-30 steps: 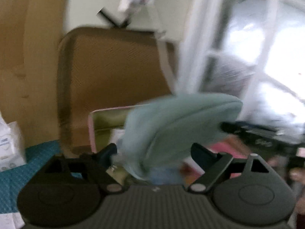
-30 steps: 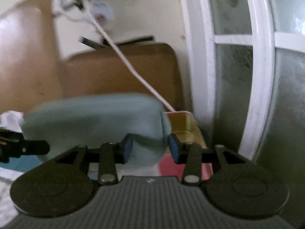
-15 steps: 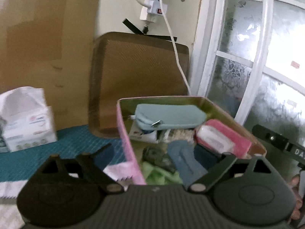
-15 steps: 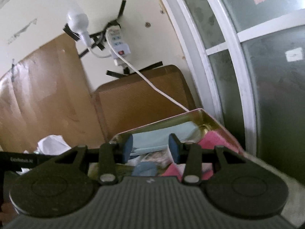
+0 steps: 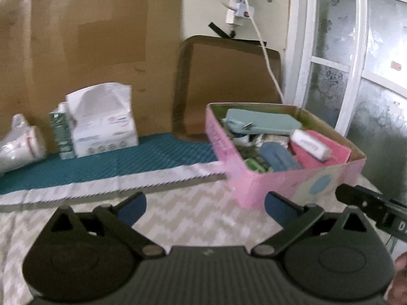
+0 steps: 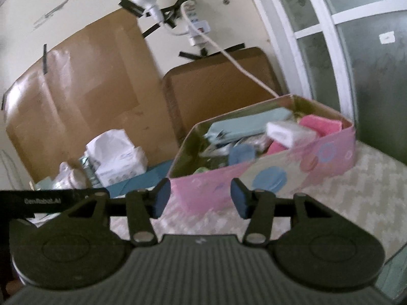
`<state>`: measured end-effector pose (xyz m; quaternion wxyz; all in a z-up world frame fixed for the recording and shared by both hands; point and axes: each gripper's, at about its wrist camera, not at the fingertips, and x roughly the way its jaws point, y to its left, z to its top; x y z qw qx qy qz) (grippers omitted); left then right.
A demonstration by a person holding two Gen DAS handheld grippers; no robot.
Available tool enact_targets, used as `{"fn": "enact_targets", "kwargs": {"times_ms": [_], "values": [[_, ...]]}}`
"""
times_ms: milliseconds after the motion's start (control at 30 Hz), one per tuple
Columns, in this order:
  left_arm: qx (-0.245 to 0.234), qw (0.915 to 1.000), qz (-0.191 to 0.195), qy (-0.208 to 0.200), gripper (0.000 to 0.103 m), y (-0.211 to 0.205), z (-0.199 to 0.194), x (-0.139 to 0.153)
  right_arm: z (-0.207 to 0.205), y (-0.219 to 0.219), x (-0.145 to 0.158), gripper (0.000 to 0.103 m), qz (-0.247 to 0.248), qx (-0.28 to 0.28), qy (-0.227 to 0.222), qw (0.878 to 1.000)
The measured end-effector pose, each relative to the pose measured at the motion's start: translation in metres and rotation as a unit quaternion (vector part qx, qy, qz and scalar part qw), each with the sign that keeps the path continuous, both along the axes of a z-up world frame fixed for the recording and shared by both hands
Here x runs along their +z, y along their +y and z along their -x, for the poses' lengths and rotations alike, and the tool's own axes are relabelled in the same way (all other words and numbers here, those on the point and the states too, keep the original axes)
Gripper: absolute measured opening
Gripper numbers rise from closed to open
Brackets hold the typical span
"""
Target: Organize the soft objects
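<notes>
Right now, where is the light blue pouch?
The light blue pouch lies inside the pink box, along its far wall, behind the pink sponge.

Pouch (image 5: pixel 262 124) in box (image 5: pixel 279 180)

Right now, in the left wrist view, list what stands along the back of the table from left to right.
white mug on its side → green carton → tissue box → brown board leaning on the wall → pink box holding the teal pouch.
</notes>
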<state>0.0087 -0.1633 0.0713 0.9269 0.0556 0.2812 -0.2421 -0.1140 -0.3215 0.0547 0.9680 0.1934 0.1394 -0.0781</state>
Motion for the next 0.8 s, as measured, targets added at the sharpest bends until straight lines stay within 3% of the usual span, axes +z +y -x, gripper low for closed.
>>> {"fn": "enact_targets", "kwargs": {"times_ms": [300,600,800], "values": [[0.024,0.9997,-0.001,-0.009,0.103,0.049,0.029,-0.013,0.018,0.033,-0.001,0.07,-0.05,0.01,0.0,0.999],[0.072,0.997,0.025,-0.015,0.103,0.105,0.043,-0.013,0.015,0.064,0.002,0.073,-0.047,0.029,0.007,0.998],[0.092,0.9946,0.009,-0.046,0.103,0.124,0.056,-0.005,0.017,0.08,0.005,0.074,-0.044,0.045,-0.002,0.998]]}}
